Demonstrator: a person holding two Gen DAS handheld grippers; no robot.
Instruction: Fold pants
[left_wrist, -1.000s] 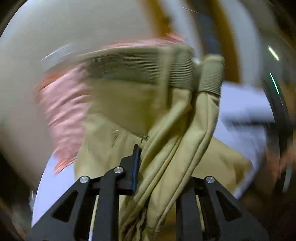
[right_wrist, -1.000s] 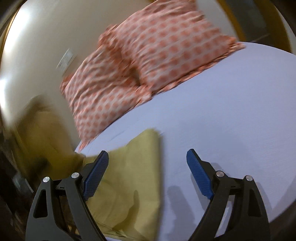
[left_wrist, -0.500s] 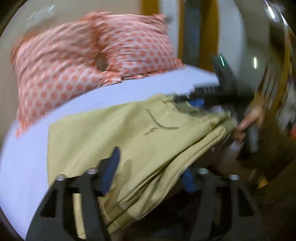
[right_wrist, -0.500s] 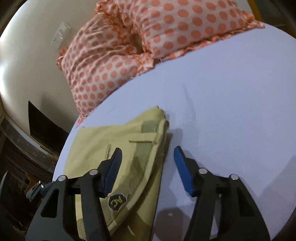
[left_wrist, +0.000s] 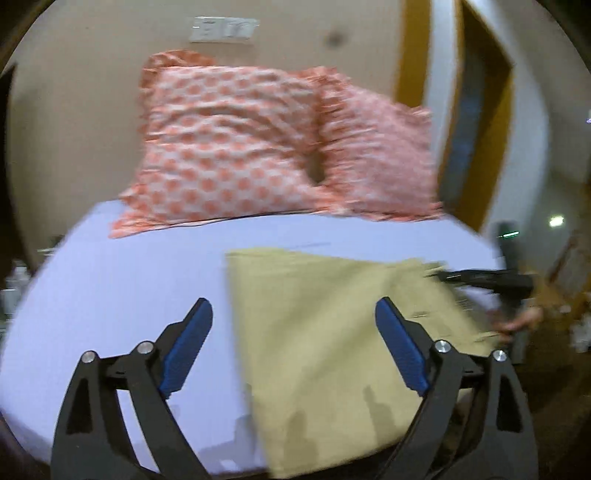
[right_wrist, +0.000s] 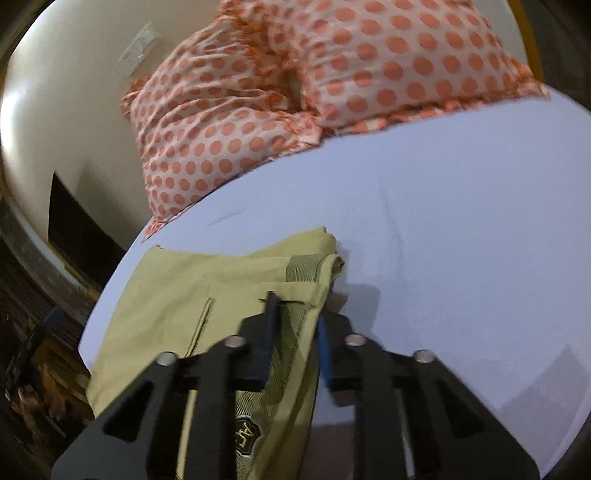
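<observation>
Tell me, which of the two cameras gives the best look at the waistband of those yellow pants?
The right wrist view: the ribbed waistband lies close and sharp, pinched in the right gripper, with a small badge below. The left wrist view shows the pants as a blurred flat sheet; the waistband end is smeared.

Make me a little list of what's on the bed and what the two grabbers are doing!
bed: light purple sheet
pillows: two orange-dotted pillows at the far end
pants: yellow-green pants lying on the sheet
left gripper: open, holding nothing, above the pants' edge
right gripper: shut on the pants' waistband
badge: on the waistband, lettering blurry
</observation>
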